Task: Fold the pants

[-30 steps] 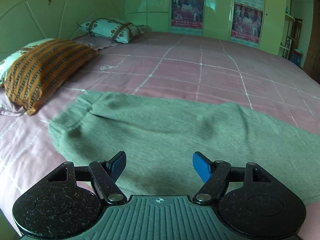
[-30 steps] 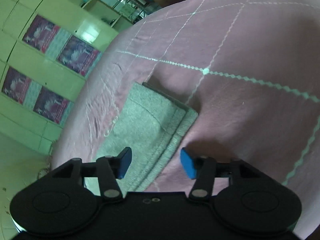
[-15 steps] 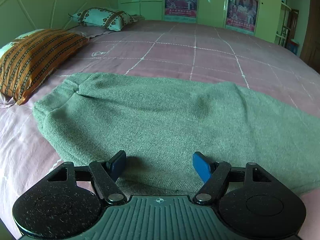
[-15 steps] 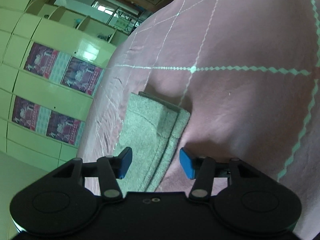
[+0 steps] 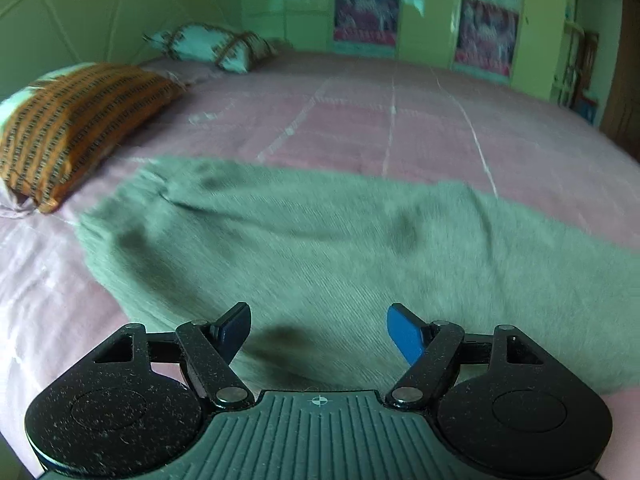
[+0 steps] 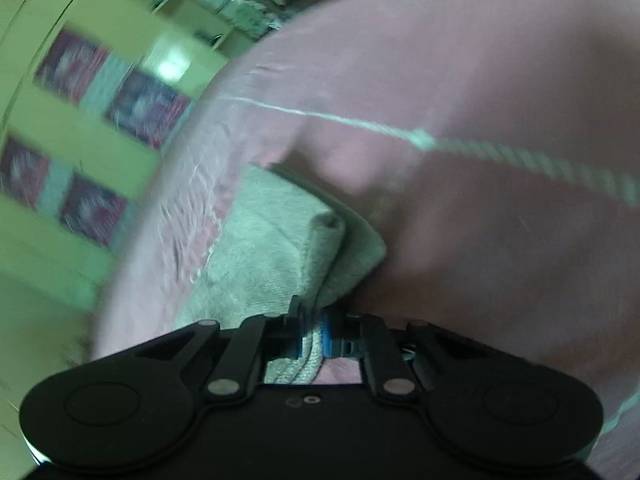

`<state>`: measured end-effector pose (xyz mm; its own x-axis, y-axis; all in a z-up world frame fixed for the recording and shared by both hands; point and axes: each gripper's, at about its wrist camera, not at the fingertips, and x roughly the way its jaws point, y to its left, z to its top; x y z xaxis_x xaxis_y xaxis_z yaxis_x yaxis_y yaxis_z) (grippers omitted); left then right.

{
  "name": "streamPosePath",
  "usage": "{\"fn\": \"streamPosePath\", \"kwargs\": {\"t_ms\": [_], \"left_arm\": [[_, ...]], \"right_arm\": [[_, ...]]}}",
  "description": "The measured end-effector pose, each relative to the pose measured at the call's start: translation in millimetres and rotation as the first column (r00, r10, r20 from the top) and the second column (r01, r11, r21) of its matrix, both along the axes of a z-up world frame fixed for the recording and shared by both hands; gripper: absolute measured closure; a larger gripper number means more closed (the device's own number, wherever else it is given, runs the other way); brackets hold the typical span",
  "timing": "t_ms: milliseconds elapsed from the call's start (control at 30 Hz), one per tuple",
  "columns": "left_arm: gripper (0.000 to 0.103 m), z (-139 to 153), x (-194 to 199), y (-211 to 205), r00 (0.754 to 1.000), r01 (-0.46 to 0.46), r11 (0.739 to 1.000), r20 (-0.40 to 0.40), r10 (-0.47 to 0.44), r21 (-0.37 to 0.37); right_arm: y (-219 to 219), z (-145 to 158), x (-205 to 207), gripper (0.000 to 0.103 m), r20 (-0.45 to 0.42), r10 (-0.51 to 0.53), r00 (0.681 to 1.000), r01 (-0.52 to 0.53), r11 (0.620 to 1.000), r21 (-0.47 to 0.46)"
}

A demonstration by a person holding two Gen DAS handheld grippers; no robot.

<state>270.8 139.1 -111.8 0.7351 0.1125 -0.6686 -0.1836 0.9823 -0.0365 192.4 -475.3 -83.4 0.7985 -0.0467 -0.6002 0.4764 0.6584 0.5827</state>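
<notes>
Grey-green pants [image 6: 276, 248] are pinched by the right gripper [image 6: 316, 340] fingers; left gripper [image 5: 320, 330] fingers spread.

No text, label, brand or number can be read in either view. The posters [image 5: 368, 12] on the green wardrobe doors [image 5: 428, 8] beyond the bed's far edge are too blurred, and whether they carry any lettering cannot be told.

Pink checked bed [image 5: 400, 128], two patterned pillows [image 5: 72, 128], green cupboards [image 5: 432, 16] bearing posters [image 5: 366, 10]
</notes>
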Motion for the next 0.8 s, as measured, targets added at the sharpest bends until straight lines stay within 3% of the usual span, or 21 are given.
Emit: {"fn": "streamPosePath", "kwargs": {"t_ms": [100, 200, 267, 433, 533, 600, 667, 700, 800], "left_arm": [[0.028, 10.9, -7.2, 20.1, 0.999, -0.038, 0.999, 0.033, 0.038, -0.017], [0.028, 16.5, -13.1, 38.8, 0.997, -0.057, 0.998, 0.048, 0.058, -0.014], [0.028, 18.6, -18.8, 51.4, 0.996, -0.070, 0.997, 0.056, 0.071, -0.020], [0.028, 15.9, -37.7, 81.4, 0.992, -0.109, 0.993, 0.065, 0.111, -0.042], [0.028, 8.4, -48.6, 99.1, 0.990, -0.129, 0.990, 0.053, 0.132, -0.056], [0.028, 0.3, -52.6, 110.0, 0.989, -0.143, 0.988, 0.036, 0.145, -0.054], [0.028, -5.7, -53.8, 120.7, 0.988, -0.151, 0.986, 0.010, 0.152, -0.076], [0.028, -7.8, -53.9, 125.2, 0.988, -0.153, 0.984, 0.005, 0.154, -0.089], [0.028, -13.3, -49.8, 132.3, 0.989, -0.143, 0.982, 0.005, 0.145, -0.123]], "right_arm": [[52.5, 46.5, 7.6, 0.103, 0.065, 0.126, 0.990, -0.108, 0.967, -0.233], [122.5, 76.8, 21.3, 0.102, 0.038, 0.293, 0.955, -0.244, 0.854, -0.459], [167.7, 84.0, 29.0, 0.102, 0.015, 0.382, 0.924, -0.316, 0.784, -0.534], [274.6, 84.1, 50.6, 0.102, -0.042, 0.550, 0.834, -0.453, 0.640, -0.621], [342.8, 75.0, 59.3, 0.102, -0.070, 0.646, 0.760, -0.529, 0.553, -0.644], [392.5, 54.6, 64.2, 0.090, -0.127, 0.726, 0.676, -0.615, 0.460, -0.640], [439.0, 22.4, 63.8, 0.080, -0.291, 0.805, 0.517, -0.780, 0.303, -0.547], [449.4, 15.1, 51.6, 0.085, -0.310, 0.813, 0.493, -0.787, 0.265, -0.557], [439.3, 23.8, 27.0, 0.084, -0.230, 0.822, 0.522, -0.741, 0.303, -0.599]]}}
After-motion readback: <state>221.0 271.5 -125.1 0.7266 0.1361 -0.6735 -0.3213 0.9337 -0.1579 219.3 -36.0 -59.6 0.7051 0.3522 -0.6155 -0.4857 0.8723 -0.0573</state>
